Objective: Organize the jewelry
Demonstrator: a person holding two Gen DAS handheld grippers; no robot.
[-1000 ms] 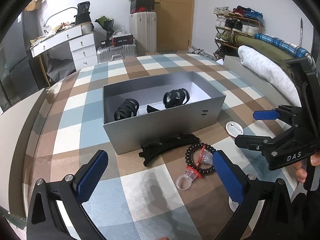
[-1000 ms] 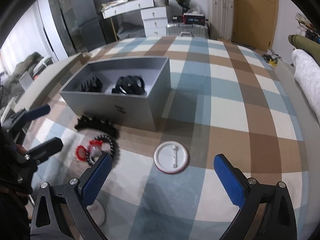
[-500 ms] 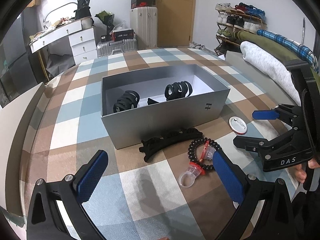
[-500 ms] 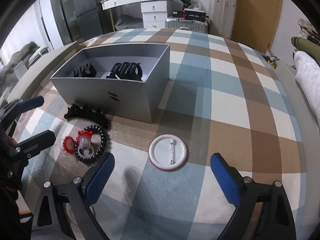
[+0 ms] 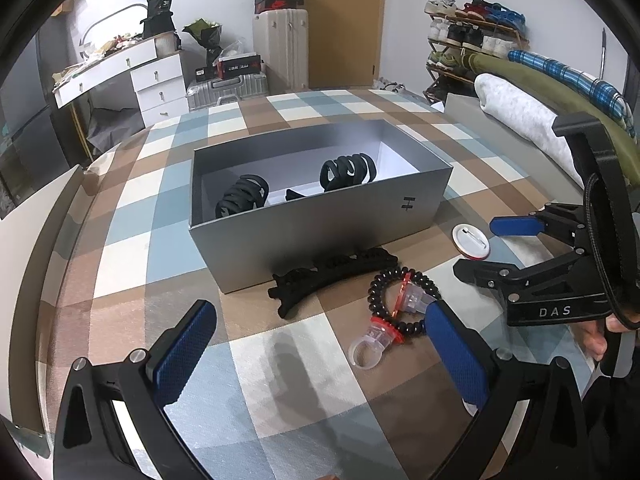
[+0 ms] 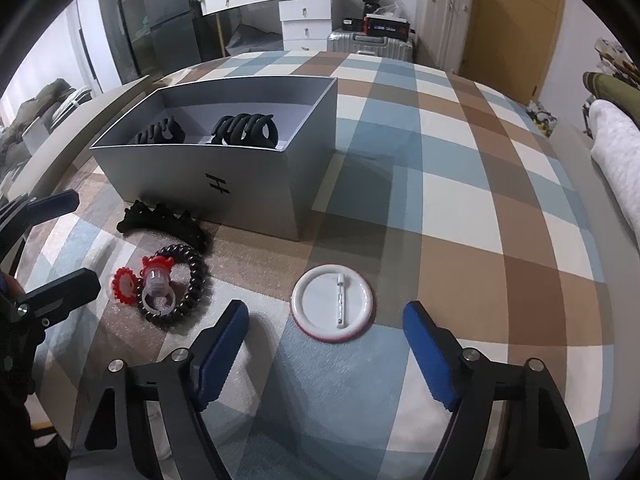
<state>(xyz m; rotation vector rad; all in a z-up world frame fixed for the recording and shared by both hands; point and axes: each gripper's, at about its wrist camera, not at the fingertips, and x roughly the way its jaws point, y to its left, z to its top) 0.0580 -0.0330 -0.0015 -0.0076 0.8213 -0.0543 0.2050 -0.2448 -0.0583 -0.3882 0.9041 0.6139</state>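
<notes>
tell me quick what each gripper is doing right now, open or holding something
Left gripper: open, holding nothing, above the cloth near the bead bracelet.
Right gripper: open, holding nothing, jaws either side of the white pin badge.

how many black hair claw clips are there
3: two inside the grey box, one left and one right, and a long one on the table in front. Another dark piece between them is unclear.

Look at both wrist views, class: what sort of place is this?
Most likely a lived-in bedroom or dorm room. A shoe rack and a white suitcase stand by the door, a cluttered dresser lines the wall, and folded bedding lies beside the checked surface.
</notes>
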